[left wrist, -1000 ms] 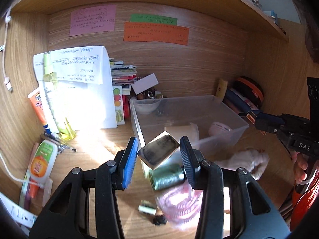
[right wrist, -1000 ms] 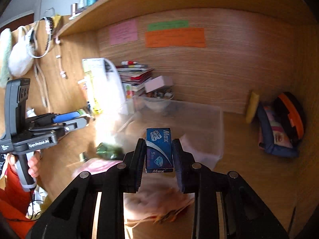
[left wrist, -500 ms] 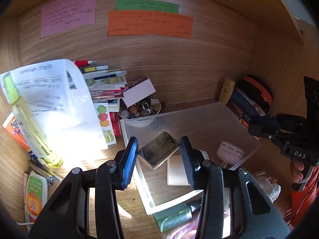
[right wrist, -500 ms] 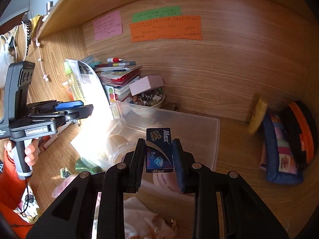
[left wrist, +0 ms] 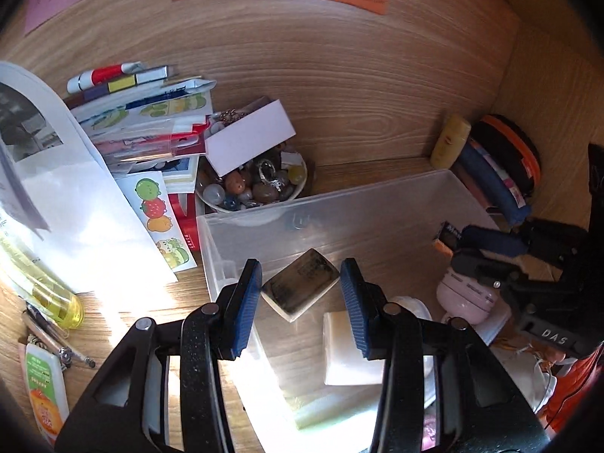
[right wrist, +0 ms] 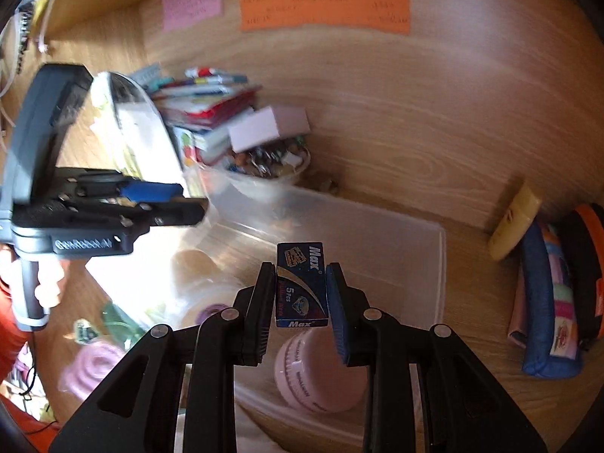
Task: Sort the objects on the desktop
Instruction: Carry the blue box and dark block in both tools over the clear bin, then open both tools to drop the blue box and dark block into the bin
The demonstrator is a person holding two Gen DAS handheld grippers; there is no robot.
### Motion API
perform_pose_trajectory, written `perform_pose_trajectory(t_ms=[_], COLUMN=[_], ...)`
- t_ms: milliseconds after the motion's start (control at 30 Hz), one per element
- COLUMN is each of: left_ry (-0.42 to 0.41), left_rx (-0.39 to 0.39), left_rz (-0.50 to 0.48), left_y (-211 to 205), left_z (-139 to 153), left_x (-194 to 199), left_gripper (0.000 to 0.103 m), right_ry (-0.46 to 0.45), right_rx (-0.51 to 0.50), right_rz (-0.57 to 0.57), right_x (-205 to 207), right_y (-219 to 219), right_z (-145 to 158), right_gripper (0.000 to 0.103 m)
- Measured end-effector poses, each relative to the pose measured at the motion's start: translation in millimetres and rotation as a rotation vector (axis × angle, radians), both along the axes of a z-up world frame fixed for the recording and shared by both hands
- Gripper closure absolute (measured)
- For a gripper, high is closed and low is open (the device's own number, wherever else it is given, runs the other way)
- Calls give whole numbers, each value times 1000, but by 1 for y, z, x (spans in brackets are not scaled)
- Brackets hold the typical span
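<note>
Two carried items, both over the clear plastic storage bin (left wrist: 377, 204): dark square tin with cream edge (left wrist: 301, 289) pinched corner-to-corner in left tongs (left wrist: 301, 304); blue "Max" blade box (right wrist: 301, 284) clamped upright in right tongs (right wrist: 300, 302). Probably positioned for dropping inside.

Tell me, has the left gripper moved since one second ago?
Yes. The left gripper with its flat block went forward: the block was before the bin's near wall, now over its inside.

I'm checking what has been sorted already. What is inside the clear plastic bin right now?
In the clear plastic bin lie a pink round case and a white block. The grippers and sun glare hide the near part of its floor, so more may lie there.
</note>
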State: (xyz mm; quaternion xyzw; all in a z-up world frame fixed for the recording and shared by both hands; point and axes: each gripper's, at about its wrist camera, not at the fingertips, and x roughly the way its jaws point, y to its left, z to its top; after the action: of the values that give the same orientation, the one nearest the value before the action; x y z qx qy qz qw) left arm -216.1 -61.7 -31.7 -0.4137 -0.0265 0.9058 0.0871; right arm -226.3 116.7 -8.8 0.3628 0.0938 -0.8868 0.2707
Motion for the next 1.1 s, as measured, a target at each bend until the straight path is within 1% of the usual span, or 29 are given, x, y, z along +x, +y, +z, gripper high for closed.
perform_pose_trajectory(t_ms=[100, 300, 400, 633, 967, 1000, 1067, 1100], left_ry=[-12, -24, -24, -36, -7, -2, 7, 12], left_rx=[-9, -76, -105, -113, -140, -138, -133, -133], left_rz=[-4, -30, -42, -63, -58, -57, -55, -53], left_y=[1, 12, 18, 22, 21, 21, 21, 22], left_z=[-2, -7, -11, -17, -12, -11, -9, -8], left_x=[-6, -12, -14, -18, -11, -10, -7, -6], left_gripper=[60, 60, 60, 60, 59, 58, 54, 54], right_ry=[-18, -40, -47, -67, -53, -54, -47, -38], right_rx=[10, 3, 19, 46, 56, 56, 56, 56], right_rz=[-21, -58, -72, -76, -82, -81, -81, -86], right_x=[-6, -15, -18, -21, -20, -19, -18, -17], right_y=[4, 10, 9, 6, 2, 2, 2, 2], right_z=[-8, -13, -16, -23, -26, -26, -26, -25], right_gripper=[78, 78, 78, 78, 78, 77, 68, 60])
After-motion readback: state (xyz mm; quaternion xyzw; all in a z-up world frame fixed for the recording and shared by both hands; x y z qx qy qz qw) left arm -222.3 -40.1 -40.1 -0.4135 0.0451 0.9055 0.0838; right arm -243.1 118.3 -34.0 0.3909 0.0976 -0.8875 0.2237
